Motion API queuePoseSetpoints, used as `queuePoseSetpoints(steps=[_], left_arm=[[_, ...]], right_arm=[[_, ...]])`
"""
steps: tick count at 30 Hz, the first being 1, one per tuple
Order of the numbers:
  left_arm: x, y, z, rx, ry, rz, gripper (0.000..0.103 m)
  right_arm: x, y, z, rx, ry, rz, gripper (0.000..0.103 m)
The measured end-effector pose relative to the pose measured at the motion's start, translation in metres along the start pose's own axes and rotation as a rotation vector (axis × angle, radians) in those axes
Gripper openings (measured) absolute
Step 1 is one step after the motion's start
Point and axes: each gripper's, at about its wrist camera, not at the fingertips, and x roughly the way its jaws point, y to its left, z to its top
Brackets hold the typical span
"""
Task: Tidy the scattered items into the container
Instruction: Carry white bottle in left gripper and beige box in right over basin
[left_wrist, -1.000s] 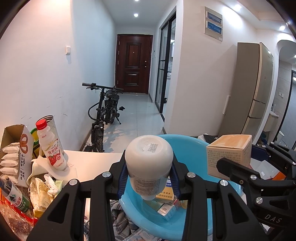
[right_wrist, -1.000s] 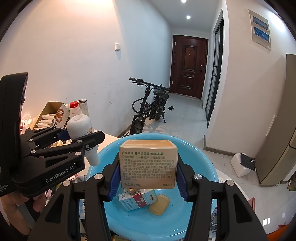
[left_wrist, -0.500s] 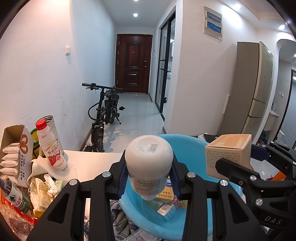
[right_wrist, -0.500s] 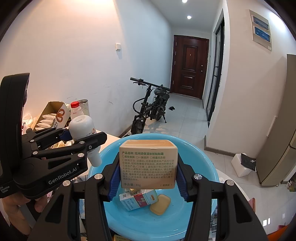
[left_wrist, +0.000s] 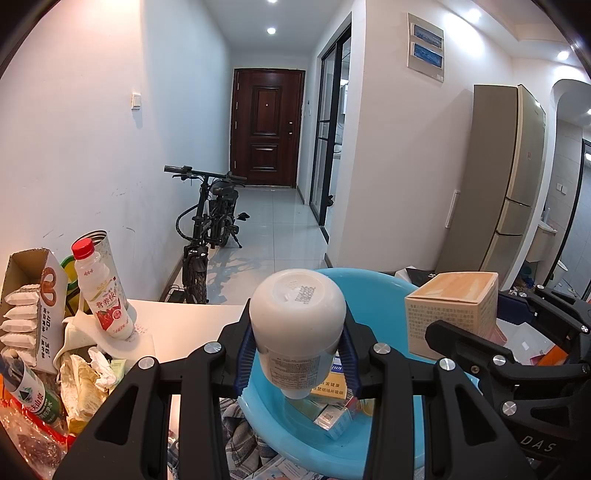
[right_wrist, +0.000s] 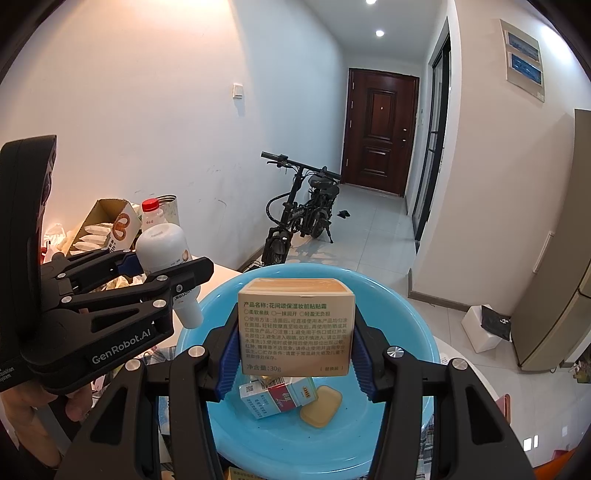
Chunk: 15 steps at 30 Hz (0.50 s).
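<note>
My left gripper (left_wrist: 297, 363) is shut on a white plastic bottle (left_wrist: 297, 325), held upside down over the left rim of the blue basin (left_wrist: 384, 295). It also shows in the right wrist view (right_wrist: 162, 247). My right gripper (right_wrist: 295, 354) is shut on a tan cardboard box (right_wrist: 295, 325) with green print, held above the middle of the blue basin (right_wrist: 406, 317). The box also shows in the left wrist view (left_wrist: 452, 314). In the basin lie a small carton (right_wrist: 277, 397) and a yellow soap bar (right_wrist: 320, 406).
On the white table at left stand a red-capped drink bottle (left_wrist: 103, 291), an open snack box (left_wrist: 31, 306), a tin can (left_wrist: 99, 240), a green-label bottle (left_wrist: 27, 391) and crumpled wrappers (left_wrist: 85, 384). A bicycle (left_wrist: 210, 225) stands in the hallway beyond.
The left gripper with the white bottle has edged slightly right toward the basin. The right gripper with the box has stayed almost still.
</note>
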Motion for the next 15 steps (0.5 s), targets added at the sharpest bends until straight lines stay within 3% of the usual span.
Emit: queuePoseSetpoints(steps=[15], left_arm=[[-0.0008,-0.0005,0.0011,0.001,-0.001,0.0,0.038]], right_arm=[[0.0004,0.0037,-0.0042,-0.002,0.005,0.002,0.054]])
